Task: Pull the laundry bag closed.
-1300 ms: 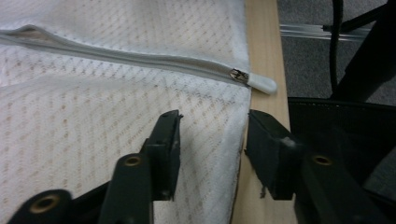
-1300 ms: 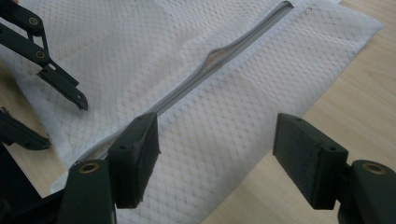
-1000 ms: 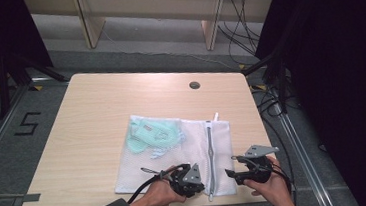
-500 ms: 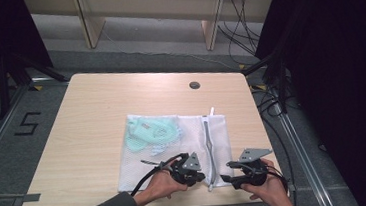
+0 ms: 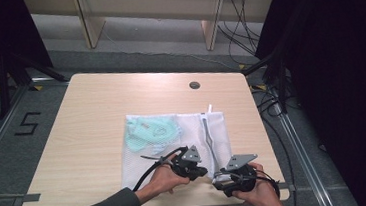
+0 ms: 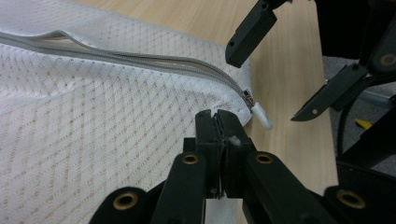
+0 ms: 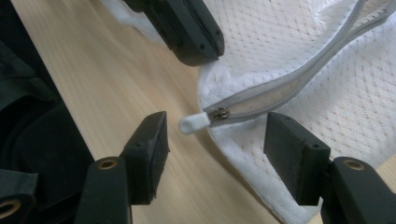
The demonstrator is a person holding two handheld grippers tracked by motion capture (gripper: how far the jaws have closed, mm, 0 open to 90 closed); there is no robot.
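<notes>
A white mesh laundry bag [image 5: 193,127] lies flat on the table with a mint-green garment [image 5: 151,131] inside its left half. Its grey zipper [image 6: 140,60] ends at a white pull tab [image 7: 194,123] by the bag's near corner. My left gripper [image 6: 218,122] is shut on the mesh fabric just beside that tab. My right gripper [image 7: 217,140] is open, and its jaws have just been opening. The pull tab lies between its fingers [image 7: 149,140], untouched. In the high view the left gripper [image 5: 203,171] and right gripper [image 5: 221,176] meet at the bag's near edge.
The wooden table [image 5: 97,115] has a round cable hole [image 5: 194,85] near its far edge. Its near edge runs just under both hands. Dark stands and cables line the floor on the right, with shelving legs beyond the table.
My right hand has come left to the bag's near corner, so its jaws now flank the pull tab. My left hand has shifted slightly away from me, still pinching the mesh.
</notes>
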